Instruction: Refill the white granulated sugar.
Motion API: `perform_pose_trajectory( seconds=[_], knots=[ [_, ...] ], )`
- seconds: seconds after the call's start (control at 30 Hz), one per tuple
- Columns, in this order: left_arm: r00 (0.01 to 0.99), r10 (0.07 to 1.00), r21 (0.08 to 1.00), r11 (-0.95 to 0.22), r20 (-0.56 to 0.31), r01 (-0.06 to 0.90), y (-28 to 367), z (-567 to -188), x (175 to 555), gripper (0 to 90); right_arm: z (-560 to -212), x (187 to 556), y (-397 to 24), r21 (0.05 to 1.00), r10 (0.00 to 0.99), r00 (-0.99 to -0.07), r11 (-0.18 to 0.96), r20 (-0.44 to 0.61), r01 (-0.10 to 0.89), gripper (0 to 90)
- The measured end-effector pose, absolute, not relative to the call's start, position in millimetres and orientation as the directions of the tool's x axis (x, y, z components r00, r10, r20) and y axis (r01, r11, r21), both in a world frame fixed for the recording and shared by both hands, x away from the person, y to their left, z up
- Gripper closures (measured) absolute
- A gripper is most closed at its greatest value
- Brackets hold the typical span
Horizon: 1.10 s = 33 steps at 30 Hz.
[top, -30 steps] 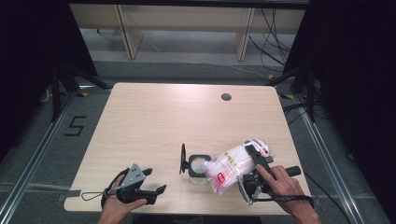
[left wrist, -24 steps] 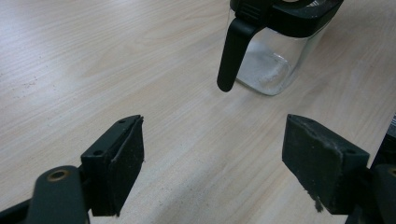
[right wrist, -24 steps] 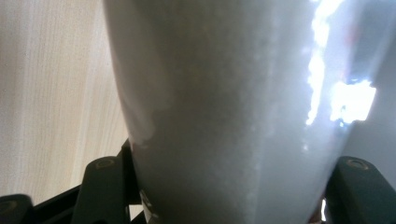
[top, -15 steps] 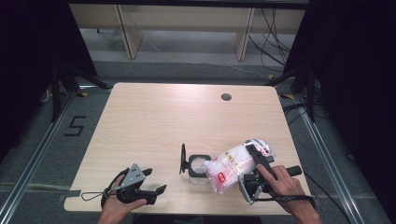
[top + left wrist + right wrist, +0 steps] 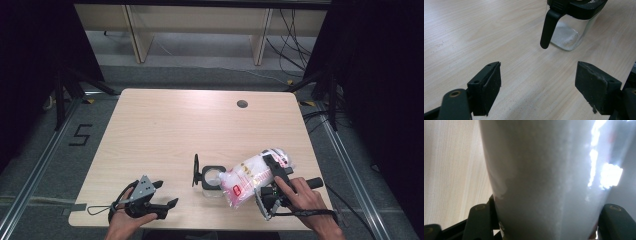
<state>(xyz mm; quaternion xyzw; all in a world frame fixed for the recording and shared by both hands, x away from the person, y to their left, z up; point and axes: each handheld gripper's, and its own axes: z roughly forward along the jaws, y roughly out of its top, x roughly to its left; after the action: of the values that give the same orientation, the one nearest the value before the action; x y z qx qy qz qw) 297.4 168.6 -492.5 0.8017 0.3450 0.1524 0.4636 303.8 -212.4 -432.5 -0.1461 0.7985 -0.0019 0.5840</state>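
Note:
A clear glass jar [image 5: 211, 180] with a black rim stands near the table's front middle, its black lid [image 5: 195, 170] flipped open to the left. A little white powder lies in the jar [image 5: 568, 35]. My right gripper [image 5: 266, 173] is shut on a plastic bag of white powder [image 5: 250, 176], held tilted with its lower end at the jar's mouth. In the right gripper view the bag [image 5: 544, 177] sits between both jaws. My left gripper [image 5: 167, 193] rests at the front left, open, nothing between its pads [image 5: 490, 87], pointing toward the jar.
The light wooden table [image 5: 165, 125] has a round cable hole [image 5: 242, 104] at the back right. Dark stand legs and cables lie on the floor around it. A hand holds each gripper at the front edge.

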Motion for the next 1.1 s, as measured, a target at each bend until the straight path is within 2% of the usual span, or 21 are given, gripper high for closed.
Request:
perform_pose_trajectory(
  seconds=[0.13,0.4,0.43,0.57,0.77,0.87,0.9,1.0,1.1],
  knots=[
    [0.716,0.694,0.848,-0.333,-0.075,0.412,168.9,-492.4,297.5,20.3,-433.3,302.9,-212.7,-0.160,-0.219,-0.288,0.963,-0.932,-0.216,39.5],
    [0.715,0.695,0.848,-0.332,-0.076,0.412,168.8,-492.4,297.5,20.2,-427.3,302.6,-212.0,-0.223,-0.280,-0.279,0.950,-0.918,-0.220,39.5],
    [0.715,0.695,0.848,-0.332,-0.076,0.413,168.8,-492.5,297.6,20.3,-429.6,302.1,-213.1,-0.189,-0.245,-0.287,0.959,-0.926,-0.209,39.5],
    [0.713,0.696,0.851,-0.323,-0.082,0.413,168.3,-492.6,297.3,20.2,-432.3,301.2,-213.5,-0.156,-0.210,-0.296,0.968,-0.932,-0.197,39.6],
    [0.716,0.694,0.848,-0.334,-0.075,0.412,169.0,-492.4,297.4,20.3,-433.3,301.6,-213.2,-0.149,-0.206,-0.285,0.966,-0.936,-0.210,39.6],
    [0.716,0.695,0.848,-0.333,-0.075,0.412,168.8,-492.5,297.4,20.3,-430.1,302.8,-212.0,-0.191,-0.252,-0.273,0.954,-0.928,-0.231,39.6],
    [0.715,0.695,0.848,-0.332,-0.076,0.413,168.9,-492.3,297.5,20.3,-433.0,301.2,-213.3,-0.153,-0.209,-0.285,0.966,-0.935,-0.207,39.6],
    [0.715,0.695,0.849,-0.329,-0.078,0.413,168.8,-492.4,297.4,20.3,-432.8,301.1,-213.2,-0.152,-0.209,-0.286,0.966,-0.935,-0.209,39.6],
    [0.716,0.694,0.848,-0.332,-0.076,0.412,168.9,-492.3,297.4,20.3,-428.6,300.2,-210.8,-0.204,-0.260,-0.292,0.957,-0.920,-0.208,39.5]
  ],
)
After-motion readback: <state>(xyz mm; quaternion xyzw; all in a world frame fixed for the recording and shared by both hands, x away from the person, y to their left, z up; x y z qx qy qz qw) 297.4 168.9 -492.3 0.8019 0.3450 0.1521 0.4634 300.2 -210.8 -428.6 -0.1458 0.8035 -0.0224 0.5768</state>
